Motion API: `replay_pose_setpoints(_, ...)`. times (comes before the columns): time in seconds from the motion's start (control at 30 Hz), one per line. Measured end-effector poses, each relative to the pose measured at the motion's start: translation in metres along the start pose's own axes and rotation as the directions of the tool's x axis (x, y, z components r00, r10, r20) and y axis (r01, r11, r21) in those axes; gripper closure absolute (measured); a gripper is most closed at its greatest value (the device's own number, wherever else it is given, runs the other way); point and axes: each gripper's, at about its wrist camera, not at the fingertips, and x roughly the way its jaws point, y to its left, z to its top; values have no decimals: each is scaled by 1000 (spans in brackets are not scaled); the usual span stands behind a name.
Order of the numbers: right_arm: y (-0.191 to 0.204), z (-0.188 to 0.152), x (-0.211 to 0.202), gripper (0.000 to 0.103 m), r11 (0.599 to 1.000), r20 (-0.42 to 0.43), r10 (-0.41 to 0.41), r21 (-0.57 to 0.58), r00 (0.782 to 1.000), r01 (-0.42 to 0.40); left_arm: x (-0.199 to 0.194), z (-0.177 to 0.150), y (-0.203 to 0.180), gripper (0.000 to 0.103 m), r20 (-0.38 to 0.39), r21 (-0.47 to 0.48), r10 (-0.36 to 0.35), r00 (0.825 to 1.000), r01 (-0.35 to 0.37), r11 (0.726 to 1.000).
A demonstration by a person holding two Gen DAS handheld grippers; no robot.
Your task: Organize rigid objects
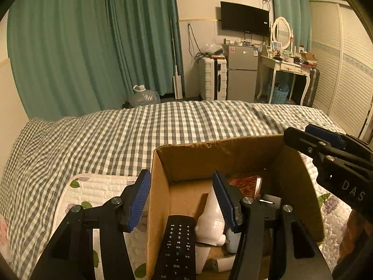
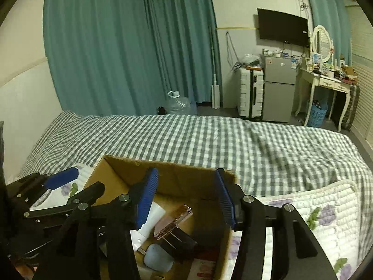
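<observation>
Cardboard box [image 1: 223, 154] on checkered bed [image 1: 116, 135]

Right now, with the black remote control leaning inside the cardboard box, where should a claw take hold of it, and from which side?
Grip the black remote control near its upper end, across the narrow width, coming down from above through the open top of the cardboard box. It leans lengthwise with that end raised and free. The white bottle lies close beside it, so lower down there is probably little room for a finger.

You are looking across a gingham bedspread [image 1: 163, 128] toward teal curtains [image 1: 93, 46]. A wall television [image 1: 244, 18] is hanging above a grey fridge [image 1: 242, 70], with a white suitcase [image 1: 213, 79] standing just beside it.
</observation>
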Motion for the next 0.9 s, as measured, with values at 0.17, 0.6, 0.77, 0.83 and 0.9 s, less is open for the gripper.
replay_pose_setpoints(0.17, 3, 8, -30, 53, 1000, 20, -19, -5, 1000, 19, -35, 7, -1, 45, 44, 5, 2, 999, -2, 1000)
replay_pose_setpoints(0.6, 37, 26, -166, 18, 992, 191, -102, -60, 976, 115, -183, 26, 10, 32, 341, -41, 55, 938, -44, 998)
replay_pose_setpoints(0.77, 42, 29, -222, 0, 992, 284, -108, -31, 953, 122, -231, 17, 9, 30, 420, -22, 60, 905, -56, 998)
replay_pose_setpoints(0.83, 46, 26, -244, 0, 993, 310, -100, -32, 945, 116, -248, 8, 9, 30, 455, -24, 71, 888, -68, 997)
replay_pose_setpoints(0.9, 51, 19, -266, 0, 992, 346, -106, -34, 932, 126, -260, 1, 7, 30, 492, -34, 106, 864, -103, 994)
